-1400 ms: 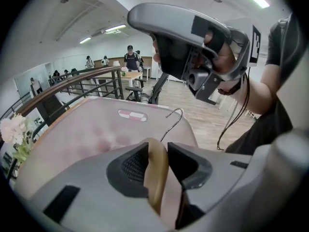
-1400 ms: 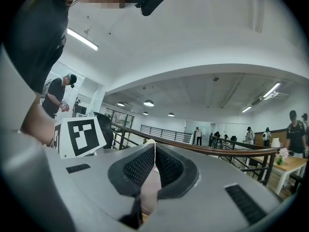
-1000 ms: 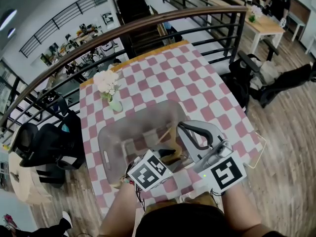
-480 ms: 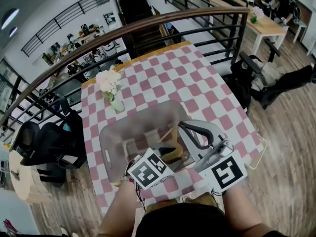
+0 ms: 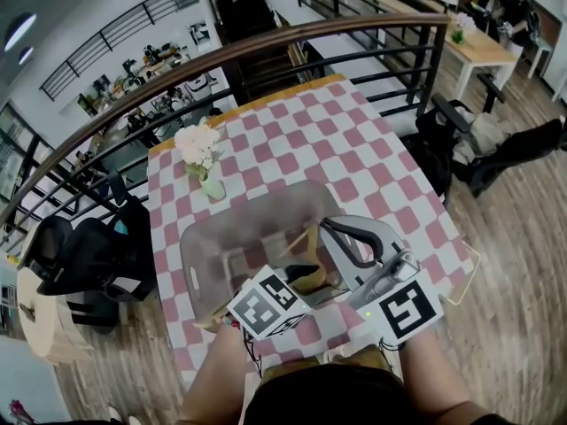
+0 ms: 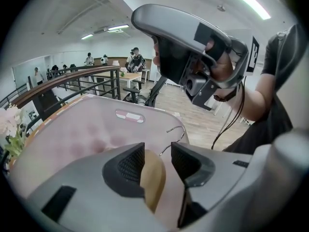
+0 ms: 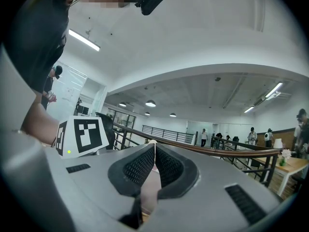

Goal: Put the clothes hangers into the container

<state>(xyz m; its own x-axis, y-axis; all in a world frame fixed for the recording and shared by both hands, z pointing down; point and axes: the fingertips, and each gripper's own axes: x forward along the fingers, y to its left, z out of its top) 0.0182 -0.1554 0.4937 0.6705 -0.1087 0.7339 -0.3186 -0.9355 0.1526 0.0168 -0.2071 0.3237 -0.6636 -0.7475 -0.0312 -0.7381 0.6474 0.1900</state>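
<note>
The left gripper (image 6: 154,161) hangs over the near side of the translucent grey plastic container (image 5: 221,228). Its jaws stand wide and are opening. The rounded end of a light wooden clothes hanger (image 6: 152,180) lies between them, close against the left pad but, as far as I can judge, no longer pinched. Its thin metal hook (image 6: 176,132) points toward 12 o'clock, at the container's far wall. The hanger looks to be inside the container or just above its floor. The right gripper (image 7: 153,153) has its jaws pressed together with nothing in them, tips turned up at the ceiling. It waits just at 3 o'clock of the left one.

The likeliest trouble is a poor drop. If the wood clings to the left pad while the jaws part, the hanger may tip and end up propped on the near wall rather than lying flat. The hook could also catch on the rim. With the two grippers so close, lifting the left one carelessly could knock it against the right.

The container sits on a counter under a pink and white checked cloth (image 5: 354,149). A pale green vase of white flowers (image 5: 199,158) stands at 11 o'clock of the container, well apart from it. A thin pale wire loop (image 5: 465,277), perhaps another hanger, juts over the counter's edge at 4 o'clock. A dark curved railing (image 5: 266,47) runs beyond at 12 o'clock. Nothing stands in the way of the container's open top.
</note>
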